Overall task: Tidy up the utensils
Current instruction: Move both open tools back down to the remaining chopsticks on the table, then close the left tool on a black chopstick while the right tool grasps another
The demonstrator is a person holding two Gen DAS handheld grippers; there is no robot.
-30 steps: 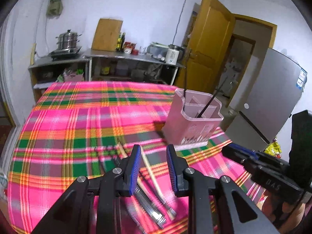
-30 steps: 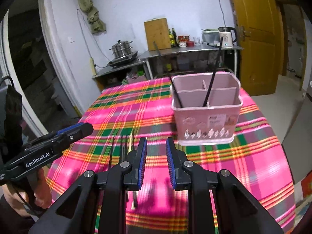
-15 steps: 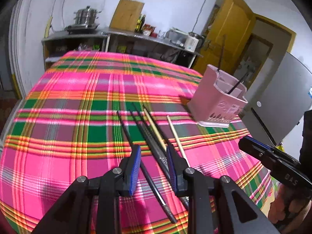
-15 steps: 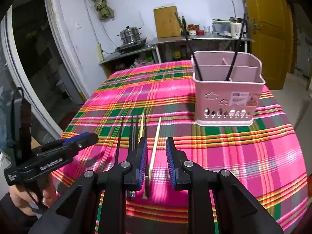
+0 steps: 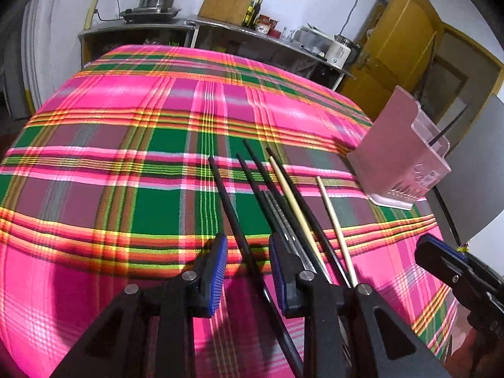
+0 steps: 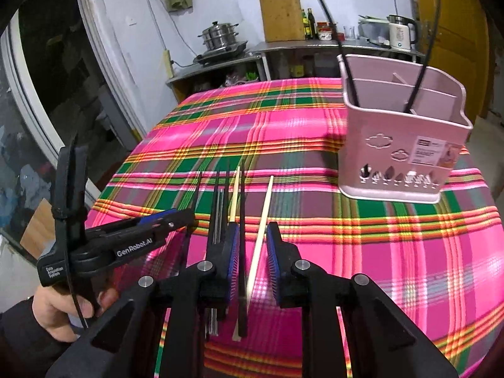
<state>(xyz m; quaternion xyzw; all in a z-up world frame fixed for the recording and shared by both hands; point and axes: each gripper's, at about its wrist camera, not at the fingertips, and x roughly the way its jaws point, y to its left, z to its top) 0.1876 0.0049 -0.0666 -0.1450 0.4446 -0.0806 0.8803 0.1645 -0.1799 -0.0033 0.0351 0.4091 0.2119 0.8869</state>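
Our left gripper (image 5: pixel 247 275), jaws open, straddles a black chopstick (image 5: pixel 233 220); our right gripper (image 6: pixel 252 266), jaws open, straddles a pale chopstick (image 6: pixel 260 236), perhaps catching its black neighbour (image 6: pixel 242 220) too.

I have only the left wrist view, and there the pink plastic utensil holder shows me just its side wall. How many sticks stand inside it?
Observer: In the right wrist view, two thin black chopsticks stand in the pink plastic utensil holder, leaning apart.
Operator: Thank you. And the right gripper, what is in front of it?
Observer: The right gripper is open; one pale wooden chopstick and one long black chopstick lie between its jaws.
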